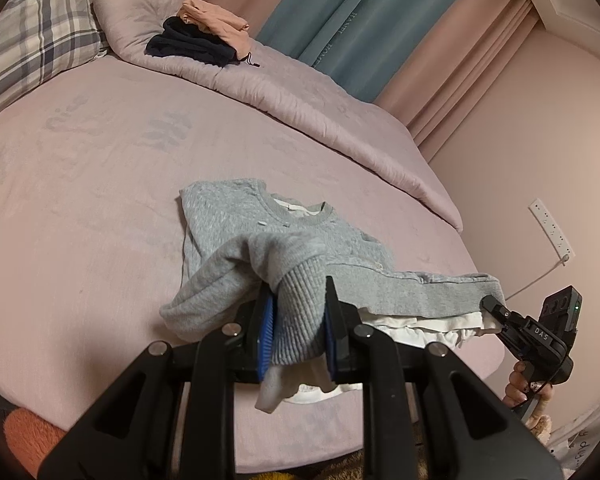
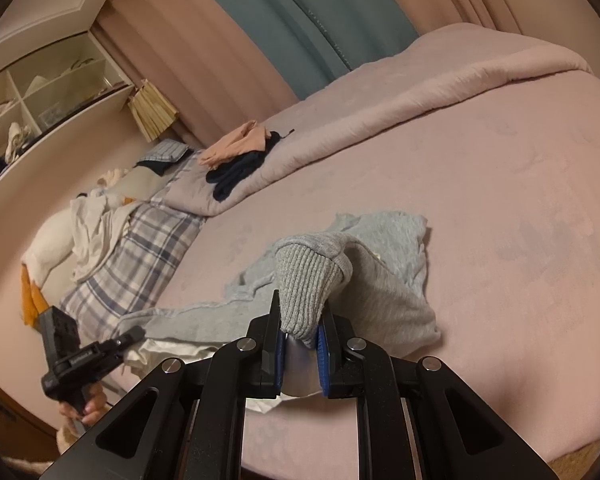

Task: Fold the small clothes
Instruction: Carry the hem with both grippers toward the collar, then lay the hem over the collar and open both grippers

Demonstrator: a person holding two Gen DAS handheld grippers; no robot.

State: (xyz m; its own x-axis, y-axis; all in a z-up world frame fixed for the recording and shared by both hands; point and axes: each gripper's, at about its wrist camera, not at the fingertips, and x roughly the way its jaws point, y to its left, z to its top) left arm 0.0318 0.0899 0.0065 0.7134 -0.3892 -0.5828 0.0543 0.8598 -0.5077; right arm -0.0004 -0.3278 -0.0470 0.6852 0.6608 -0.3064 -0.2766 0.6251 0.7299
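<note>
A small grey sweatshirt [image 1: 236, 212] with a white lining [image 1: 420, 326] lies collar-far on the pink bed [image 1: 80, 180]. My left gripper [image 1: 300, 284] is shut on one ribbed sleeve cuff [image 1: 300, 316], lifted a little off the sheet. Off to the right, my right gripper [image 1: 490, 304], held by a hand [image 1: 518, 384], pinches the far end of the stretched grey cloth. In the right wrist view the right gripper [image 2: 302, 300] is shut on the other ribbed cuff [image 2: 304, 280], over the sweatshirt [image 2: 396, 236]. The left gripper [image 2: 138, 334] shows at the lower left, by the grey edge.
A rolled quilt [image 1: 300, 96] runs along the far side of the bed, with a dark and peach clothes pile [image 1: 196, 40] on it. A plaid pillow [image 1: 32, 40] lies at the left. White clothes [image 2: 96, 224] and open shelves [image 2: 40, 92] stand by the wall. A power strip [image 1: 550, 228] hangs on the wall.
</note>
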